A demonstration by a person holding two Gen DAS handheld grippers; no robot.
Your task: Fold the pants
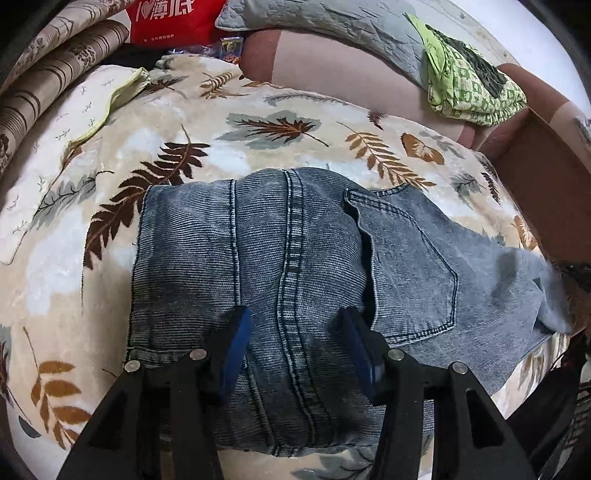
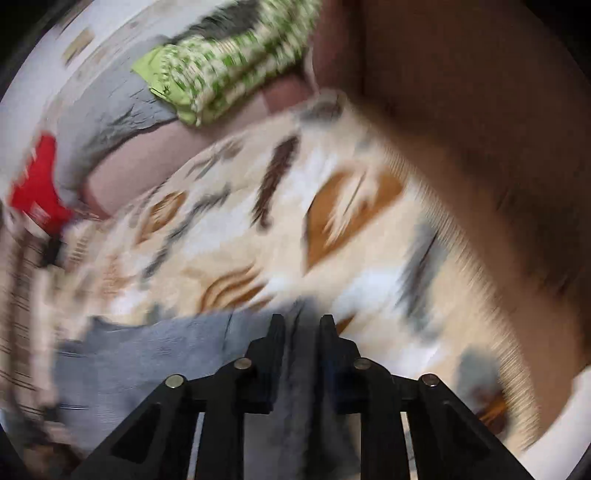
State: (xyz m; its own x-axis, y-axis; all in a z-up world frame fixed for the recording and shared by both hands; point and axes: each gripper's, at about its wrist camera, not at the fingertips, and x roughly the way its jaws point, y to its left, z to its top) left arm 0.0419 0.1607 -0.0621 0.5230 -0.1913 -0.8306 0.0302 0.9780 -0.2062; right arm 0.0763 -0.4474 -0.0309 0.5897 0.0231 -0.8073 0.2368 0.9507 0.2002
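Observation:
Grey-blue denim pants [image 1: 295, 266] lie folded on a leaf-print blanket [image 1: 258, 129], back pocket up at the right. My left gripper [image 1: 297, 347] is open, its blue-padded fingers [image 1: 236, 350] just above the near part of the pants, one on each side of the centre seam. In the blurred right wrist view my right gripper [image 2: 302, 332] is nearly closed on a fold of the pants [image 2: 155, 354], with denim running between its fingers. The pants spread to its left over the blanket [image 2: 332, 229].
A green-patterned folded cloth [image 1: 469, 81] lies on a pink cushion [image 1: 332, 70] at the back right. A grey quilted pillow [image 1: 332, 26], a red bag [image 1: 173, 22] and striped bedding [image 1: 55, 74] lie at the back. A brown box [image 1: 546, 177] stands at the right.

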